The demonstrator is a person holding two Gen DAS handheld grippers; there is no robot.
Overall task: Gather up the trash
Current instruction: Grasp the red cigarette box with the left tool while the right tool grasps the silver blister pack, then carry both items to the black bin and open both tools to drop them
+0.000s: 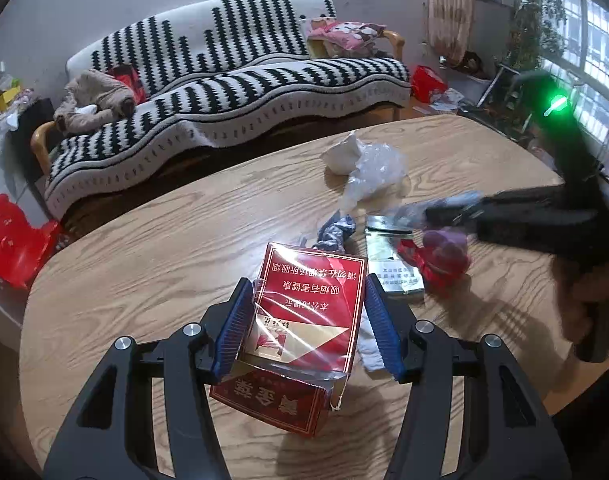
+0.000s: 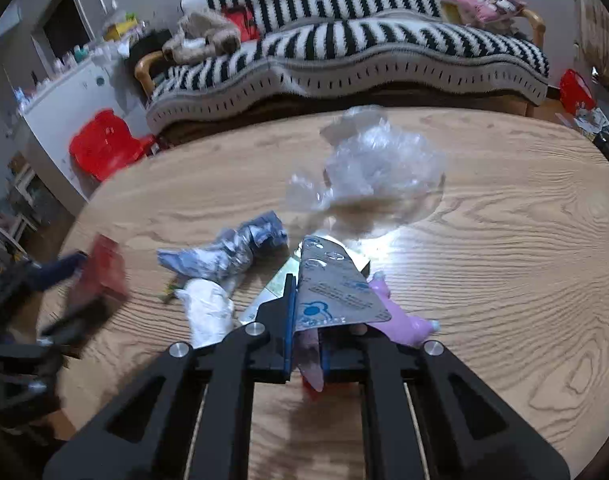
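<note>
Trash on the wooden tabletop (image 2: 504, 240)

A red cigarette pack (image 1: 312, 308) stands lifted; a crumpled clear plastic bag (image 2: 384, 168), grey wrapper (image 2: 232, 252), white tissue (image 2: 208, 312) lie near.

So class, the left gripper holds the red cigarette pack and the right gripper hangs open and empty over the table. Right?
Not quite. The left gripper does hold the red cigarette pack, but the right gripper is shut on a silver blister pack, as the right wrist view shows.

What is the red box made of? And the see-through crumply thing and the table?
The red box looks like printed cardboard in shiny clear film: light glints off it and a flap is torn. The crumply thing seems thin clear plastic, since the table shows through it. The table looks like wood, or a wood-look surface, with wavy grain lines.
</note>
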